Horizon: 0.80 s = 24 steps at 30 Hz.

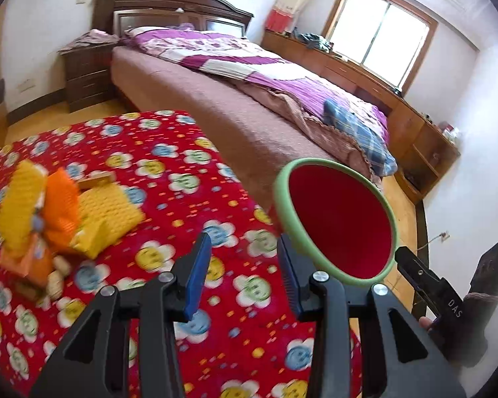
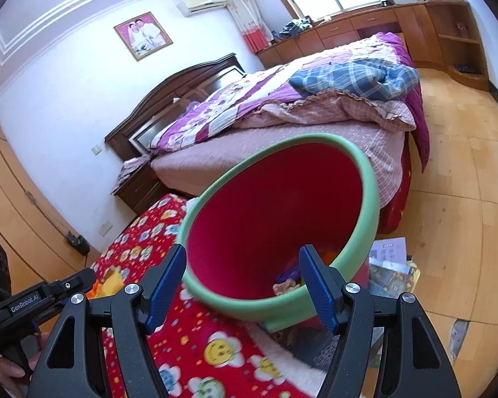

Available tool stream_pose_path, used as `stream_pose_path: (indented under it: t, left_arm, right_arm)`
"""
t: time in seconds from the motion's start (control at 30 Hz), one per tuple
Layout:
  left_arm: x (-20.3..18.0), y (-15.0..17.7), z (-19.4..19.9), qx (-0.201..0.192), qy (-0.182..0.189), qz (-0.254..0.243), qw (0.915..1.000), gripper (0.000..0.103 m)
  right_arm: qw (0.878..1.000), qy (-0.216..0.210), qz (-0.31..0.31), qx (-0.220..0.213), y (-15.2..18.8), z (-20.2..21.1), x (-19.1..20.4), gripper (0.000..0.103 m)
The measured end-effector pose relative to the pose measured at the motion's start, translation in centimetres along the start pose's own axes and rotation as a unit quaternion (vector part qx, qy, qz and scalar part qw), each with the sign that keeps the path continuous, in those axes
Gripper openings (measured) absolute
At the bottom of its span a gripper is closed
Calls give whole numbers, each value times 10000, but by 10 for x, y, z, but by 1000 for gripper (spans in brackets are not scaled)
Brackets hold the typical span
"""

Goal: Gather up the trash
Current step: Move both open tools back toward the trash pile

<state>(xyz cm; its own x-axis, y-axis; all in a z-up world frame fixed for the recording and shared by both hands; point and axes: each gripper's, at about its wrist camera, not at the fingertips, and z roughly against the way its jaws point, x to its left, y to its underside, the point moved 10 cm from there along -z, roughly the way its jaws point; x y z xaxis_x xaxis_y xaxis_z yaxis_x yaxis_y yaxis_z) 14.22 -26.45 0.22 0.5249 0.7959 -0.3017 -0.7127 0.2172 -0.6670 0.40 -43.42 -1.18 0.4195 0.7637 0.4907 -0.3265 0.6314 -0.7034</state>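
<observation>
A green bin with a red inside (image 2: 282,212) is tilted toward the camera at the edge of the red flowered cloth (image 2: 189,358); some wrappers lie at its bottom (image 2: 287,285). My right gripper (image 2: 245,290) straddles the bin's near rim, jaws apart; whether the pads touch it I cannot tell. In the left wrist view the bin (image 1: 338,222) hangs at the cloth's right edge. My left gripper (image 1: 245,272) is open and empty above the cloth (image 1: 169,172). A pile of yellow and orange wrappers (image 1: 66,212) lies to its left.
A bed with purple bedding (image 1: 249,66) stands behind the cloth-covered surface. A dark nightstand (image 1: 86,73) is at the bed's head. Wooden cabinets (image 1: 415,126) run under the window. Books and papers (image 2: 388,265) lie on the wooden floor beside the bin.
</observation>
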Motion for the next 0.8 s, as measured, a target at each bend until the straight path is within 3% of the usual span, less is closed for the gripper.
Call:
stream_pose_path:
  t: [0.8]
  left_arm:
    - [118,29,102,-292,-916,707,9929,41]
  right_arm:
    - [9951,-435,659,595,39,13,91,72]
